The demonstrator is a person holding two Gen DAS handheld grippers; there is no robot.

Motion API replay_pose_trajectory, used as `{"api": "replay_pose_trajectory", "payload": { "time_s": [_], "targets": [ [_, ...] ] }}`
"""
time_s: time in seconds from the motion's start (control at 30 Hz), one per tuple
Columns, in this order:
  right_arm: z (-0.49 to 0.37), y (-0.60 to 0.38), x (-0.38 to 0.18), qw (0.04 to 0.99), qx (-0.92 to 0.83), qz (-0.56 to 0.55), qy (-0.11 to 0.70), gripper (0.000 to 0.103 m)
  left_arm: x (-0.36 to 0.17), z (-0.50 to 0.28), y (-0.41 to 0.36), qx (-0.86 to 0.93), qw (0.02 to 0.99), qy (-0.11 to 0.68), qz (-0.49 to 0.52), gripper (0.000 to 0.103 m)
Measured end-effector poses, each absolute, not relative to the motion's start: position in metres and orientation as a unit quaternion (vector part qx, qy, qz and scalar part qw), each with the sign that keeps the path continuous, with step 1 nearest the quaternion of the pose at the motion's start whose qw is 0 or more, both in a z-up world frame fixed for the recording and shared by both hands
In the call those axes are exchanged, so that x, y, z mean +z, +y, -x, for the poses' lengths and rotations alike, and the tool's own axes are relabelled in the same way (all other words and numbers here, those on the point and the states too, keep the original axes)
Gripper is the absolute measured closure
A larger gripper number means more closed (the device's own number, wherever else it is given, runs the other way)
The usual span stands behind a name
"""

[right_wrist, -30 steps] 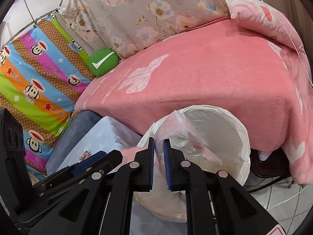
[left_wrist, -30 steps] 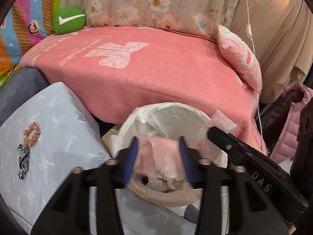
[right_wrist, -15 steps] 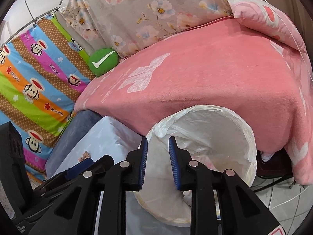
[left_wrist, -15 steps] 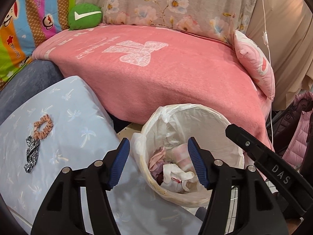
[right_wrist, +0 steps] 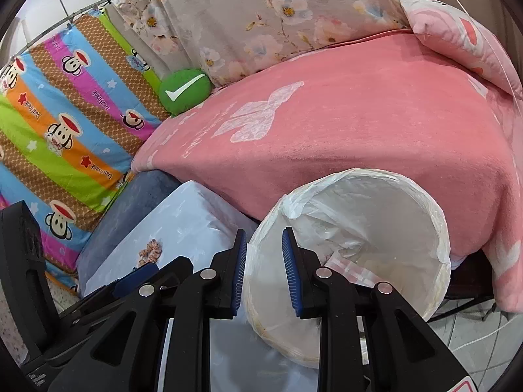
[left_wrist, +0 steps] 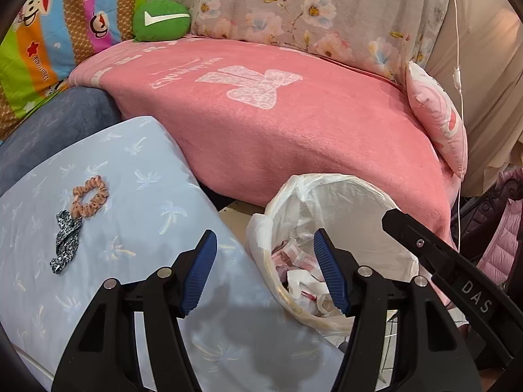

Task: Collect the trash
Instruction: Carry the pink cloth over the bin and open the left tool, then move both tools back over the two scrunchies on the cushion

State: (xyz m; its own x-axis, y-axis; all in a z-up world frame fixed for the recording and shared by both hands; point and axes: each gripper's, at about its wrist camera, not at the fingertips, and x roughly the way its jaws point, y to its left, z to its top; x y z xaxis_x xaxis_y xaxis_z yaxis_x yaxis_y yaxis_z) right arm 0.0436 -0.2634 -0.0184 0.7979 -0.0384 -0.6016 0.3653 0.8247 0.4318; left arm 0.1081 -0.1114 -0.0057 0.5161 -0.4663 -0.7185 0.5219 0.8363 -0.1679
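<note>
A round bin lined with a white plastic bag (left_wrist: 353,202) stands beside the pink bed; it also shows in the right wrist view (right_wrist: 434,219). Crumpled pink and white trash (left_wrist: 300,271) lies inside it, seen as a pink checked piece in the right wrist view (right_wrist: 346,269). My left gripper (left_wrist: 264,264) is open and empty, over the bin's left rim and the blue cushion edge. My right gripper (right_wrist: 261,268) is open and empty, its jaws either side of the bin's near-left rim. The right gripper's body (left_wrist: 457,274) crosses the bin's right side in the left wrist view.
A light blue cushion (left_wrist: 124,215) left of the bin carries an orange scrunchie (left_wrist: 90,196) and a black-and-white scrunchie (left_wrist: 65,241). A pink blanket (left_wrist: 278,111) covers the bed behind. A green round pillow (left_wrist: 161,19) and a pink pillow (left_wrist: 438,121) lie on it. Pink jacket (left_wrist: 503,245) at right.
My left gripper let go of the pink trash, which dropped into the bin, then opened wide and drew back to the left. My right gripper released the bag's edge and opened.
</note>
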Motion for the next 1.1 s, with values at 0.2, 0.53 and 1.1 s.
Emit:
{"api": "replay_pose_trajectory", "payload": {
  "time_s": [0.2,0.53,1.1],
  "targets": [
    [-0.050,-0.244,-0.013,0.911,-0.099,-0.261,0.302,0.079,-0.003,-0.110,-0.092,-0.271,0.875,0.400,-0.023,0.044],
    [-0.066,-0.202,-0.006,0.917,-0.070,-0.236,0.314,0.079,-0.002,-0.118,-0.050,-0.243,0.883,0.402,0.003,0.044],
    [-0.096,-0.127,-0.005,0.920,-0.020,-0.191,0.341,0.072,-0.019,-0.138,0.040,-0.156,0.897,0.412,0.046,0.036]
  ]
}}
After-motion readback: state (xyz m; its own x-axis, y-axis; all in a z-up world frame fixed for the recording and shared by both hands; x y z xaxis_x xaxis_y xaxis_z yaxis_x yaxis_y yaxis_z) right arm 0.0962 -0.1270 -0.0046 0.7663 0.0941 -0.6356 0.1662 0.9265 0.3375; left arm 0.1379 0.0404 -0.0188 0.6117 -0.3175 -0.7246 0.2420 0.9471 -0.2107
